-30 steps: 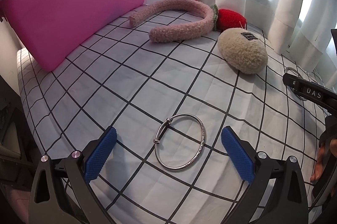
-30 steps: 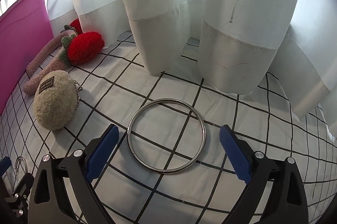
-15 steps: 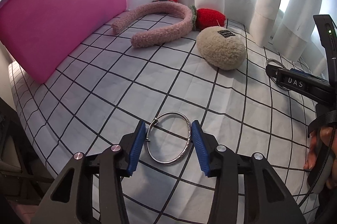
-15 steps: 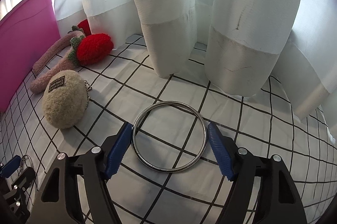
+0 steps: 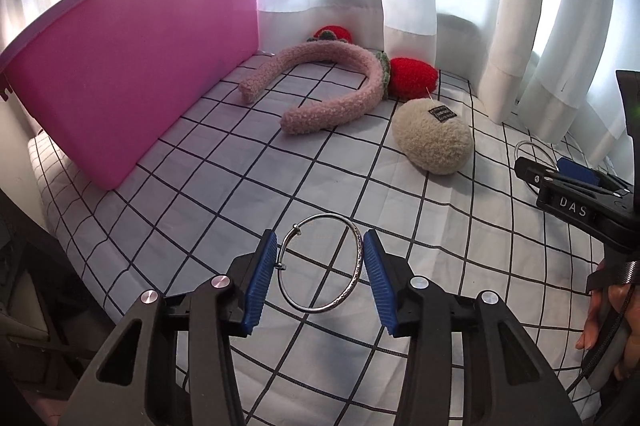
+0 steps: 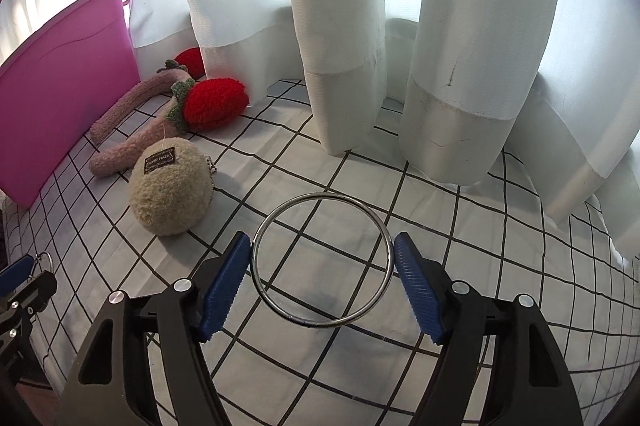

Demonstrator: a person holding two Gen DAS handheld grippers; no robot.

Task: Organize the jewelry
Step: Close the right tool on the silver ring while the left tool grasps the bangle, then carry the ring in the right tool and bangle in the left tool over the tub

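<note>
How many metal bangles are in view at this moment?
2. The textured clasp bangle sits between the left gripper fingers. The plain smooth bangle sits between the right gripper fingers. Others could be hidden inside the pink bin.

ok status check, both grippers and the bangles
Left gripper shut on patterned bangle, lifted off the cloth. Right gripper shut on plain bangle. Pink bin to the left, path looks clear.
</note>
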